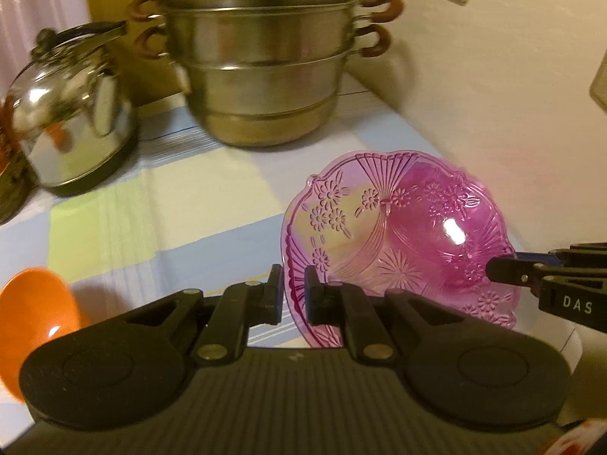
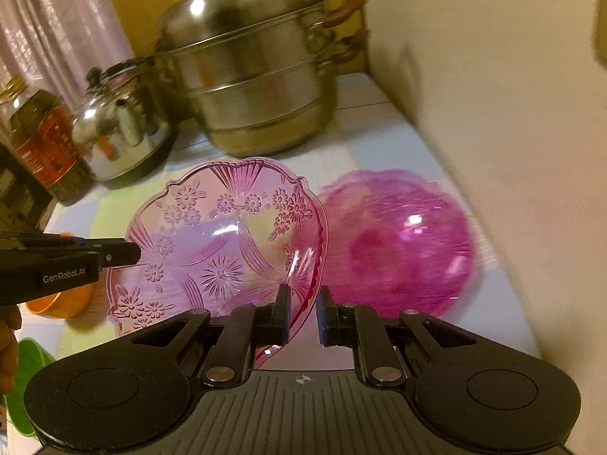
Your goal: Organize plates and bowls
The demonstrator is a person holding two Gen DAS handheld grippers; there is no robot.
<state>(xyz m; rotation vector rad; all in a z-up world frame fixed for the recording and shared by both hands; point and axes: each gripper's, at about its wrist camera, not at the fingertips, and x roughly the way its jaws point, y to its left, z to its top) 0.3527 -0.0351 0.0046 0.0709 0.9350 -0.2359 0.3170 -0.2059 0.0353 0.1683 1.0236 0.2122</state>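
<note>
Left gripper (image 1: 293, 290) clamps the near rim of a pink glass plate (image 2: 212, 250); right gripper (image 2: 303, 313) pinches its opposite rim. Plate held tilted above the checked tablecloth (image 1: 159, 204), beside a darker pink bowl (image 2: 398, 242). Steamer pot (image 1: 261, 64) and kettle (image 1: 72, 113) behind.

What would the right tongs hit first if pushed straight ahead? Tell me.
The right tongs already straddle the pink glass plate's rim, so the plate comes first. Beyond it, probably the steamer pot; depth is unclear.
</note>
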